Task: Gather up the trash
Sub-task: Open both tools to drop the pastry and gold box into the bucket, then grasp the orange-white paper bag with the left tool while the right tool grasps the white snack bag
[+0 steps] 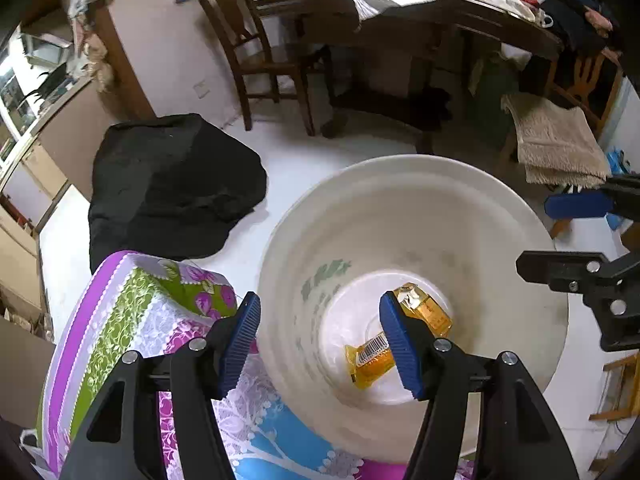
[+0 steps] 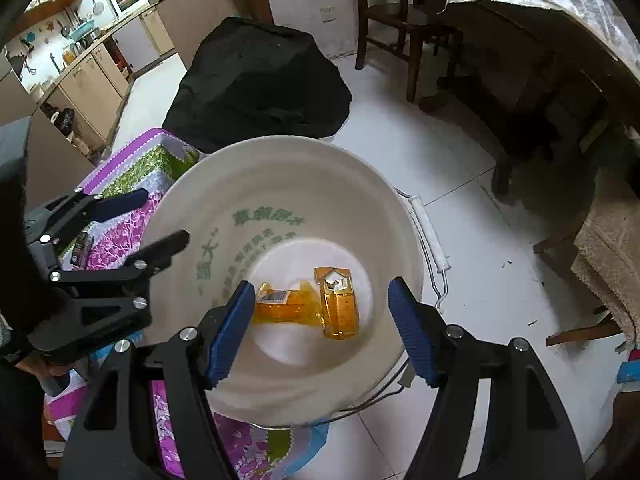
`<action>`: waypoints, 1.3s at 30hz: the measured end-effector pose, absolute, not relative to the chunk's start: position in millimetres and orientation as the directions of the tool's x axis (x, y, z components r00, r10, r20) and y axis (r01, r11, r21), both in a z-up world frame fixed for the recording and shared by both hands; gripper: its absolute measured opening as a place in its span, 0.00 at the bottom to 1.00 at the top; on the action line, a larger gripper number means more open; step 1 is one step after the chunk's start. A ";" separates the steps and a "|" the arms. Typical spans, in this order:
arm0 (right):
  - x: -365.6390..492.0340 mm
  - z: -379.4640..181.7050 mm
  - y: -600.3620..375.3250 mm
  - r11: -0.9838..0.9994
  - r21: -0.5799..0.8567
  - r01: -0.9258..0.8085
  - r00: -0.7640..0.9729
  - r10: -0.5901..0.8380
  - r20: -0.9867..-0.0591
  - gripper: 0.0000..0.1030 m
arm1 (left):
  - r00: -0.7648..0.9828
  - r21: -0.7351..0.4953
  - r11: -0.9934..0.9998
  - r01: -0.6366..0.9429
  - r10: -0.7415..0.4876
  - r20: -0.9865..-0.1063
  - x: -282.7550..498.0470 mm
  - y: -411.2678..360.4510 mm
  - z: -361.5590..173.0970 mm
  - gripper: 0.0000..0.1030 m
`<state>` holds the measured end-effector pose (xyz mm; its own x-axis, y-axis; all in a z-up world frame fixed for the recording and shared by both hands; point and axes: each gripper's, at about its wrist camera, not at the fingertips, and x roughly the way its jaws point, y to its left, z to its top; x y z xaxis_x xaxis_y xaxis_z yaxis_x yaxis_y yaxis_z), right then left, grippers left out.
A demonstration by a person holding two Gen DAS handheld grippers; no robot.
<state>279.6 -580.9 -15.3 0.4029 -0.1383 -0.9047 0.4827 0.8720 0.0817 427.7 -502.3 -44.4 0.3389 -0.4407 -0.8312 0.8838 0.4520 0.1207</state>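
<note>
A white plastic bucket (image 1: 500, 280) (image 2: 360, 184) with green print stands at the edge of a flowered cloth. Two yellow wrappers lie on its bottom: a crumpled one with a barcode (image 1: 370, 356) (image 2: 280, 306) and a boxy torn one (image 1: 428, 308) (image 2: 338, 304). My left gripper (image 1: 320, 340) is open and empty above the bucket's near rim; it also shows in the right wrist view (image 2: 160, 220). My right gripper (image 2: 322, 328) is open and empty over the bucket mouth; it also shows at the right of the left wrist view (image 1: 536, 236).
A flowered purple-green cloth (image 1: 132, 320) (image 2: 120, 236) covers the surface under the bucket. A black bag (image 1: 172, 184) (image 2: 256, 88) sits on the white tiled floor behind. A wooden chair (image 1: 260, 52), a dark table (image 1: 460, 20) and a beige-towelled stool (image 1: 556, 140) stand beyond.
</note>
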 end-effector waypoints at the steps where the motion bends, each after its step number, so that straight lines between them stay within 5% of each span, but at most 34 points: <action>1: 278.2 -15.0 -577.6 0.872 0.066 0.484 0.406 -0.157 -0.901 0.64 | 0.355 0.123 0.468 0.875 -0.447 -0.821 426.1 -497.3 -42.4 0.62; 9: 258.6 0.1 -542.9 0.854 -0.077 0.515 0.499 -0.372 -0.783 0.64 | 0.514 0.171 0.579 0.797 -0.500 -0.697 396.3 -448.6 -22.8 0.62; 17: 236.5 7.2 -493.5 0.863 -0.113 0.492 0.629 -0.442 -0.639 0.65 | 0.626 0.136 0.699 0.702 -0.513 -0.587 378.1 -372.0 1.7 0.62; 26: 212.0 2.2 -407.7 0.919 -0.164 0.357 0.769 -0.389 -0.507 0.75 | 0.756 0.134 0.811 0.570 -0.453 -0.472 351.3 -243.4 27.5 0.72; 39: 214.0 -37.4 -287.4 0.998 -0.064 0.024 0.826 -0.056 -0.560 0.75 | 0.781 0.128 0.931 0.341 -0.206 -0.589 327.7 43.7 -30.4 0.72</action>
<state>214.0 -287.4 -37.4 0.8263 -0.0564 -0.5604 0.0244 0.9976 -0.0644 327.7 43.7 -30.4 0.7815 -0.2057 -0.5891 0.3413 0.9313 0.1276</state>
